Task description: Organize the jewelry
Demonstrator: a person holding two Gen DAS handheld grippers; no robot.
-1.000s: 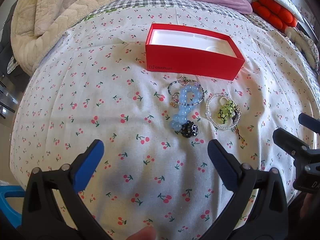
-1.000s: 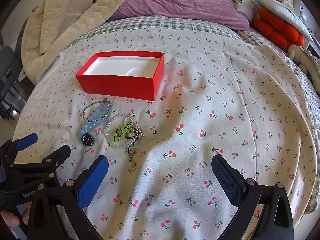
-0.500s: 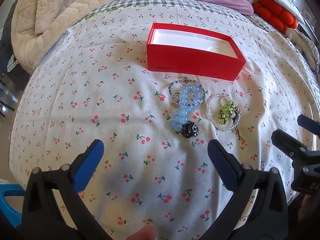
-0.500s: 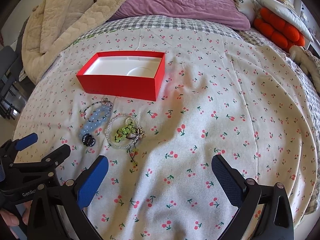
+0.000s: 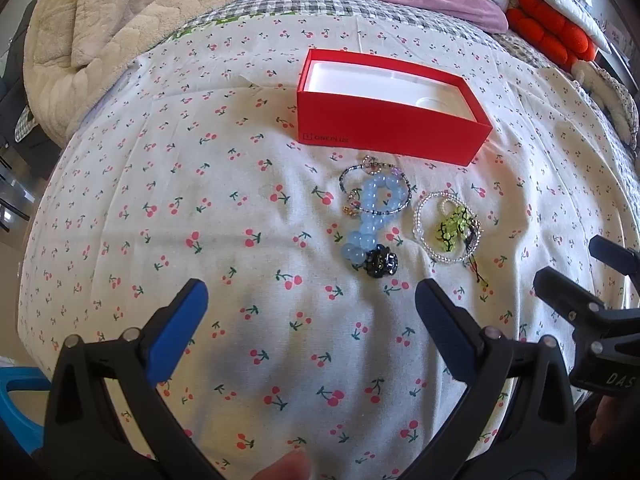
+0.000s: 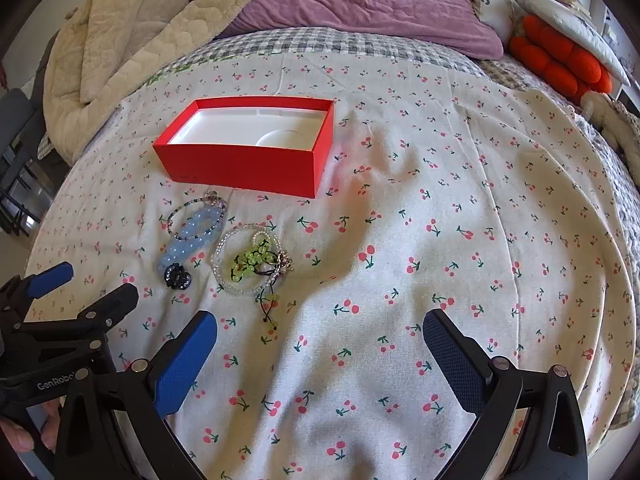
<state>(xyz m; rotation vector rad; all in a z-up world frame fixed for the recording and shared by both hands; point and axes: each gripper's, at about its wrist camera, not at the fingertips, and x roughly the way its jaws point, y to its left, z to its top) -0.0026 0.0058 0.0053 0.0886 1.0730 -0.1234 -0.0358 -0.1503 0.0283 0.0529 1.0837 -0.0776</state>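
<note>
Judging from the layout, barely begun — nothing yet put away. Red box (image 5: pixel 390 118) open on the cherry-print bedspread (image 5: pixel 160 200), white tray inside bare as far as can be seen. All the jewelry lying loose just in front of the box: blue bead bracelet (image 5: pixel 370 220) overlapping a thin dark beaded strand (image 5: pixel 374 190), a black flower-shaped piece (image 5: pixel 380 264) touching its near end, and just beside these a clear bead bracelet (image 5: pixel 434 232) ringed around a green bead cluster (image 5: pixel 452 230) with black cord trailing toward the camera. Left hand-held gripper (image 5: pixel 308 312) hovering short of the blue bracelet, fingers spread wide, holding nothing. Right hand-held gripper (image 6: pixel 320 340) likewise spread and bare, over plain bedspread off to the right of the pile — well apart from any piece. Everything left to do: picking up each item, likely one at a time, and setting it in the box. Tangled cord and overlapping strands probably the awkward part.
</note>
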